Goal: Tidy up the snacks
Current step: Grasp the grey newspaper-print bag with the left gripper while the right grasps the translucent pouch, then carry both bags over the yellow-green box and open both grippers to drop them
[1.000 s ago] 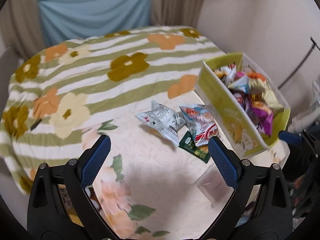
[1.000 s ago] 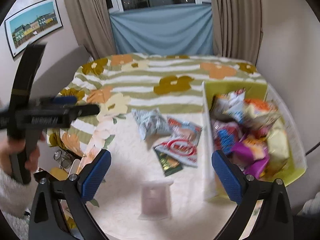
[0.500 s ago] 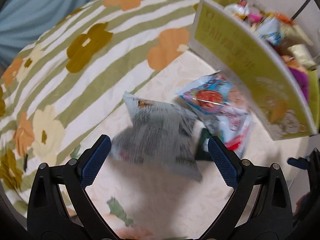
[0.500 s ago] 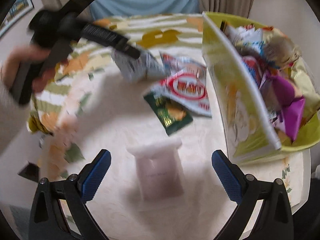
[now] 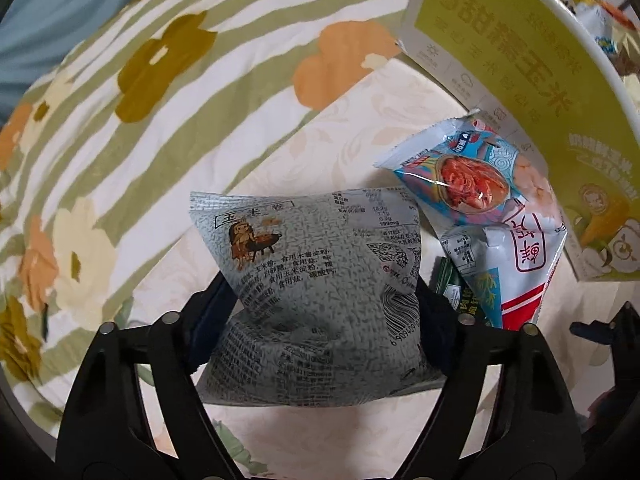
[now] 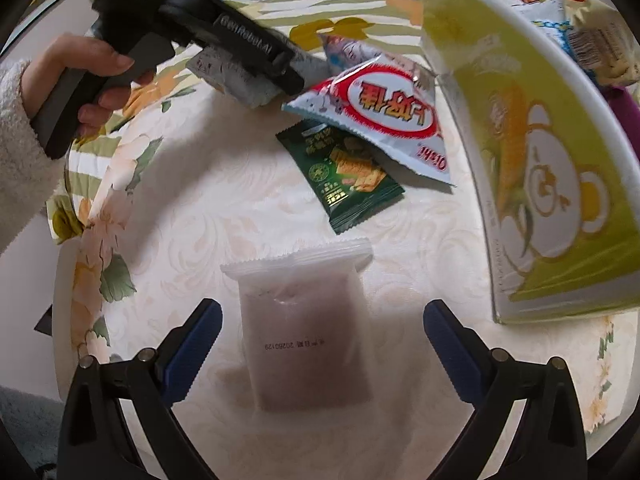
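Left wrist view: the left tool [image 5: 322, 312] points steeply down at the tabletop [image 5: 328, 148], which has a cream damask cover. Its jaws have just been closing and now stand on either side of a grey newsprint-patterned snack bag [image 5: 320, 276], the blue pads pressing into the bag's flanks so the packet puckers between them. Just right of it lies a blue-and-white shrimp snack packet [image 5: 480, 196], overlapping a red-and-white packet [image 5: 520, 276], with a sliver of a dark green packet [image 5: 450, 280] showing between the grey bag and those two. A yellow-green box [image 5: 520, 64] stands at the upper right, its printed wall close to the shrimp packet. A striped floral cloth [image 5: 140, 80] covers the area beyond.

Right wrist view: the right tool [image 6: 320, 356] hangs over a pale translucent packet [image 6: 308, 332] of brownish contents, which lies flat on the cream cover. The jaws stand wide apart, each pad clear of the packet's sides. Farther off, the dark green packet [image 6: 340, 172] lies partly under the red-and-white packet [image 6: 384, 116]. The box [image 6: 540, 152] rises at the right, with more snacks [image 6: 592, 40] inside. At upper left, a hand [image 6: 80, 76] in a fuzzy white sleeve [image 6: 16, 136] grips the left tool's handle, its tips on the grey bag [image 6: 236, 76]
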A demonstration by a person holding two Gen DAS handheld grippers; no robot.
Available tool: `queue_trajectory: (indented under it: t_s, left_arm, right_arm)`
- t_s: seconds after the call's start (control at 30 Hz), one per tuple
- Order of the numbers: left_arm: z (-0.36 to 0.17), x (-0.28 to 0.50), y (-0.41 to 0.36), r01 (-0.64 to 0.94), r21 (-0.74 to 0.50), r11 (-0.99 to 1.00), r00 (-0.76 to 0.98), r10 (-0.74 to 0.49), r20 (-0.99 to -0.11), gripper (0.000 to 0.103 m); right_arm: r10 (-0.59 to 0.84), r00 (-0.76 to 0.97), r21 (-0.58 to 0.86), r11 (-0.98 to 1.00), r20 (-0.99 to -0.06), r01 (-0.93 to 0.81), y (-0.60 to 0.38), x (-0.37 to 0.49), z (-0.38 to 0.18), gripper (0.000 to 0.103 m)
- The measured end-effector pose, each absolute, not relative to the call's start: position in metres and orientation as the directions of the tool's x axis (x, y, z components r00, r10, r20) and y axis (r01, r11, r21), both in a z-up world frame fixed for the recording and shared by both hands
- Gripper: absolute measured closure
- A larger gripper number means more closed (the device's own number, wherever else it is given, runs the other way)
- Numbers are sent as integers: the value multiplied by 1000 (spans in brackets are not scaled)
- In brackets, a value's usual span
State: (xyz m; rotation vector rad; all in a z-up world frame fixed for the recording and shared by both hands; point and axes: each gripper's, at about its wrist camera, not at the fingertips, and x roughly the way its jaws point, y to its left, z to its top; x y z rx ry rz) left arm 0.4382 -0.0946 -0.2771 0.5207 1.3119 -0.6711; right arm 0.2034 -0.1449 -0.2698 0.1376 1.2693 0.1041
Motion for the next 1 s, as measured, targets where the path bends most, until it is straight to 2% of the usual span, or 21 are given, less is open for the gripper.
queue_trajectory:
  t_s: [0.03, 0.1, 0.23, 0.37, 0.47, 0.5, 0.6, 1.0]
  left_arm:
    - [-276, 437, -92, 702, -29, 712, 118, -157, -981, 36]
    - [-275, 435, -86, 690, -30, 723, 121, -155, -981, 35]
    - [-273, 429, -69, 662, -39, 748, 122, -159, -980, 36]
    - [-267, 419, -50, 630, -59, 775, 128, -179, -976, 36]
    - [-265, 411, -40, 617, -57, 785, 139, -180, -974, 36]
    - [-264, 408, -38, 612, -59, 789, 140, -181, -974, 36]
    - [-261, 400, -31, 603, -53, 796, 151, -179, -972, 36]
    - [-211, 366, 2, 566, -35, 823, 241, -206, -948, 36]
  right_arm:
    - [151, 293, 155, 988, -944, -11, -143, 204, -272, 3]
    - [148, 289, 145, 989, -946, -31, -141, 203, -274, 3]
    - [150, 274, 143, 989, -950, -47, -140, 202, -279, 12]
    - [129, 256, 113, 991, -958, -77, -135, 202, -284, 12]
    - [130, 238, 110, 989, -963, -96, -130, 202, -289, 29]
    - [119, 239, 95, 990, -964, -108, -128, 202, -290, 29]
    - [109, 254, 73, 987, -961, -145, -120, 201, -288, 43]
    - [117, 323, 91, 992, -939, -92, -112, 207, -251, 45]
